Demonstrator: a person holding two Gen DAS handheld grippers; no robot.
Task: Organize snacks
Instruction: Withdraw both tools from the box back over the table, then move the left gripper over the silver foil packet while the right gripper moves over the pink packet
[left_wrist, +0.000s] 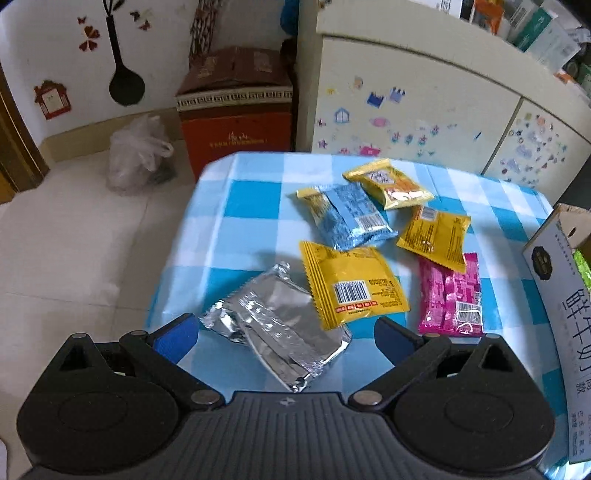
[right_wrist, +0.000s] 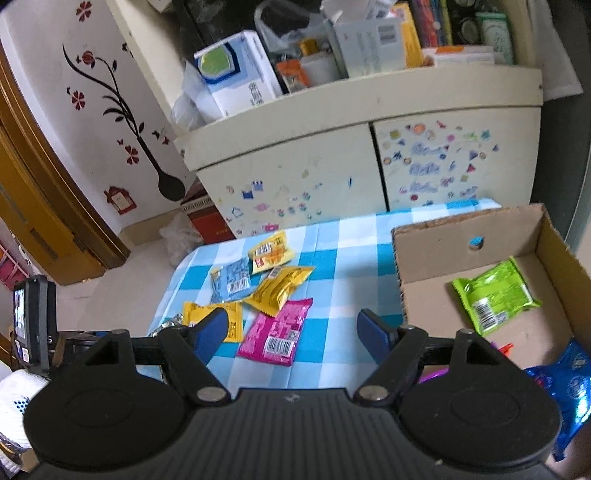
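Several snack packets lie on the blue-and-white checked table (left_wrist: 240, 206). In the left wrist view my left gripper (left_wrist: 284, 334) is open, with a silver foil packet (left_wrist: 277, 325) lying between its fingers on the table. Beyond it lie a yellow packet (left_wrist: 351, 284), a pink packet (left_wrist: 452, 295), a blue packet (left_wrist: 351, 218) and two more yellow ones (left_wrist: 434, 236) (left_wrist: 389, 182). In the right wrist view my right gripper (right_wrist: 291, 334) is open and empty above the table, with the pink packet (right_wrist: 277, 332) below it. A cardboard box (right_wrist: 476, 236) at the right holds a green packet (right_wrist: 493, 295) and a blue packet (right_wrist: 569, 391).
A cream cabinet (right_wrist: 295, 162) covered in stickers stands behind the table, with boxes piled on top. A red-brown carton (left_wrist: 236, 107) and a plastic bag (left_wrist: 138, 155) stand on the floor at the left. The box's printed side (left_wrist: 557, 295) borders the table's right.
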